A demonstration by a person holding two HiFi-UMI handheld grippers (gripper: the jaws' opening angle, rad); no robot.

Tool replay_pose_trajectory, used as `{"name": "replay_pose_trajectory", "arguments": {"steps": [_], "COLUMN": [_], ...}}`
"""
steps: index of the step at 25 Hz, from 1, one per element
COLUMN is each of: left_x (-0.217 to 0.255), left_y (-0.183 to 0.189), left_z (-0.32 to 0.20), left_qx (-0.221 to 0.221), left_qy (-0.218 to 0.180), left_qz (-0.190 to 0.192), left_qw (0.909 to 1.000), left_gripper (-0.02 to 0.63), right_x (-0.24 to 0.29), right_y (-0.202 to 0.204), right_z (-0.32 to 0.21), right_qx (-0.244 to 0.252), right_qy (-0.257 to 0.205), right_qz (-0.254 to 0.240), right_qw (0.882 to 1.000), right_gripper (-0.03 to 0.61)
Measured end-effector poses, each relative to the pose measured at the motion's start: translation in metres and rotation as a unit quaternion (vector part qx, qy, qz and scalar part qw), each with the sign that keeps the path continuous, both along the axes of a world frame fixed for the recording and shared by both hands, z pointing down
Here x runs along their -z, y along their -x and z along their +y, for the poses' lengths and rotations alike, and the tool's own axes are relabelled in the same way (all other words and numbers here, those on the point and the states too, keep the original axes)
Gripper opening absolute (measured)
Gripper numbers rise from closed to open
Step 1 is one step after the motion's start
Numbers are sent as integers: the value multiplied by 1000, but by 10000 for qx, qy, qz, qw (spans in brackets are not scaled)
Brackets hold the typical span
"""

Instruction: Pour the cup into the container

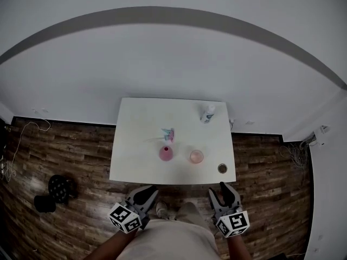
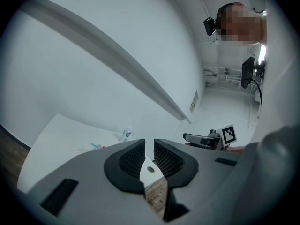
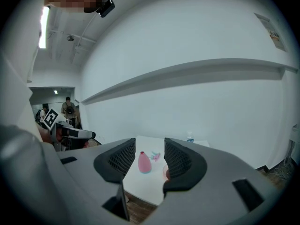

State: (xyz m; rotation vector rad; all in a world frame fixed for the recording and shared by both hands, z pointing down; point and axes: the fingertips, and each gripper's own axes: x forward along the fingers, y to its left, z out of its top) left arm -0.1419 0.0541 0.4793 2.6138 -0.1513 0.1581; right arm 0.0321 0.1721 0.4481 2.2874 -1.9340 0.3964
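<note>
Seemingly light and thin-walled, the pinkish cup stands near the front of the white surface, best pinched gently mid-wall; left tool barely parted, right tool spread, both empty.

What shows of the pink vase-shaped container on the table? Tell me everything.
The pink container is vase-shaped: a wide rounded body tapering to a narrow neck, with a bluish band at its base in the right gripper view. It looks smooth and opaque. It stands upright on the white table, toward the near edge, left of the translucent pink cup and apart from it. Only the table touches it.
</note>
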Motion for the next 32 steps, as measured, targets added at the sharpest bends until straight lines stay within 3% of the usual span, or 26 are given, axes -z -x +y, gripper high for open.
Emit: {"name": "replay_pose_trajectory", "arguments": {"steps": [4, 8, 13, 18, 32], "left_x": [-2, -7, -4, 4, -11], "left_y": [-10, -26, -51, -72, -96], "left_z": [2, 8, 3, -12, -28], "left_qx": [57, 84, 397, 811, 1531], "left_qy": [33, -183, -158, -285, -264], "left_qz": [-120, -268, -391, -498, -841], "left_qw": [9999, 9994, 9983, 9951, 9843], "left_gripper": [51, 52, 57, 67, 98], "right_x": [0, -9, -10, -18, -58], "right_y": [-10, -22, -42, -58, -88], "right_z": [-7, -16, -33, -58, -96], "right_qx": [119, 405, 896, 1618, 2717], "right_qy": [-2, 98, 251, 516, 695], "right_qz": [-14, -99, -49, 456, 843], "right_qw": [9999, 9991, 9956, 9844, 9562], "right_gripper": [182, 204, 222, 276, 301]}}
